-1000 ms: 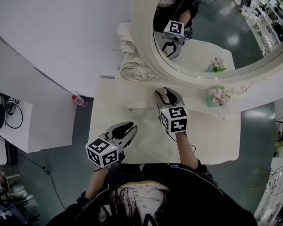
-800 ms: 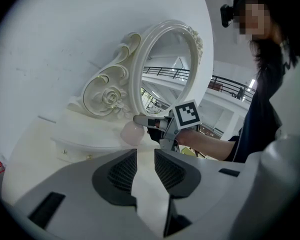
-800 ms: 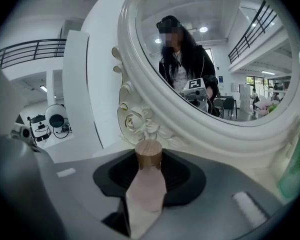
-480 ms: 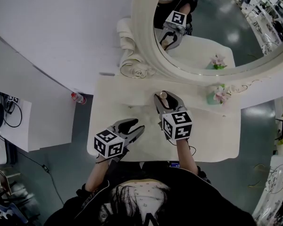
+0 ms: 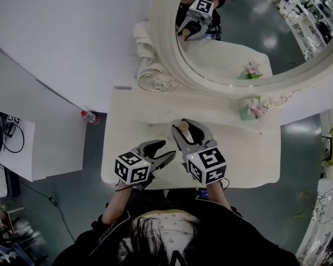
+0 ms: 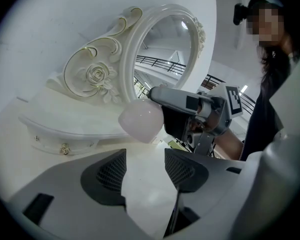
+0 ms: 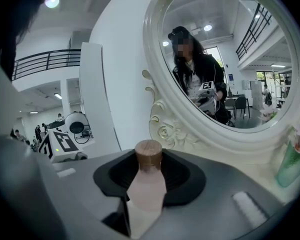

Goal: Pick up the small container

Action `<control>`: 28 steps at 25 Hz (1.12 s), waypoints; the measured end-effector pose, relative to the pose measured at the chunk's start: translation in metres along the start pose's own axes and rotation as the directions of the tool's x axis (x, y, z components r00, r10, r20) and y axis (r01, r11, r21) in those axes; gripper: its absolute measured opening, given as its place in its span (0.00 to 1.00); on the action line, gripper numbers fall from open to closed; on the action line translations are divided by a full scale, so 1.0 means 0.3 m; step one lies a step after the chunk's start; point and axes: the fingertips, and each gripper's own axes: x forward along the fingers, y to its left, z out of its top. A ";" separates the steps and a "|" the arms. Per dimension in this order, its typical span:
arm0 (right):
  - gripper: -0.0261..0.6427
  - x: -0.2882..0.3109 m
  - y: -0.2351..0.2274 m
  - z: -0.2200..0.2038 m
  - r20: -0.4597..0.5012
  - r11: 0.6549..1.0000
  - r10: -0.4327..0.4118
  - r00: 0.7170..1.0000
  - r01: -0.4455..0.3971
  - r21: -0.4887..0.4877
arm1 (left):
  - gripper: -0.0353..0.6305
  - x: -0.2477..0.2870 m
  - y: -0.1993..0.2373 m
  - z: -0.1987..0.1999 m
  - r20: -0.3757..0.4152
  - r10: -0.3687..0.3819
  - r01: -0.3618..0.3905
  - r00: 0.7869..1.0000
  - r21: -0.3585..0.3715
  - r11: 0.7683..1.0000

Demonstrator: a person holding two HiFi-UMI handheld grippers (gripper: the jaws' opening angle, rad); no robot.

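Note:
The small container (image 5: 183, 126) is a pale pink bottle (image 7: 146, 189) with a round wooden cap. My right gripper (image 5: 187, 133) is shut on it and holds it upright above the white vanity table (image 5: 250, 159). In the left gripper view its rounded pink body (image 6: 141, 120) hangs just ahead, clamped in the right gripper (image 6: 187, 106). My left gripper (image 5: 165, 152) is beside it on the left, and its jaws have just been opening. Nothing lies between the left gripper's pads (image 6: 111, 171).
A large oval mirror (image 5: 233, 32) in an ornate white frame stands at the table's back on a low raised shelf (image 5: 155, 118). A green pot of pink flowers (image 5: 248, 110) stands at the back right. A small red-capped bottle (image 5: 87, 117) lies off the table's left.
My right gripper has carried the pink bottle away from the mirror, towards the person. The left gripper has shifted right, towards the bottle, and its jaws went from shut to open.

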 end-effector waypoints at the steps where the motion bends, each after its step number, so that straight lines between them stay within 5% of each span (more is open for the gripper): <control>1: 0.26 -0.008 0.017 0.000 0.000 1.000 0.008 1.000 -0.008 -0.001 | 0.39 -0.002 -0.005 0.001 0.002 -0.004 0.004 1.000 0.002 1.000; 15: 0.26 -0.092 0.170 -0.009 -0.001 0.998 0.043 0.999 -0.043 -0.041 | 0.40 -0.065 -0.082 0.011 0.043 -0.091 0.089 0.995 0.047 0.995; 28: 0.26 -0.115 0.312 0.013 0.038 0.996 0.042 0.998 -0.039 -0.074 | 0.41 -0.196 -0.109 -0.004 0.043 -0.096 0.092 0.994 0.093 0.991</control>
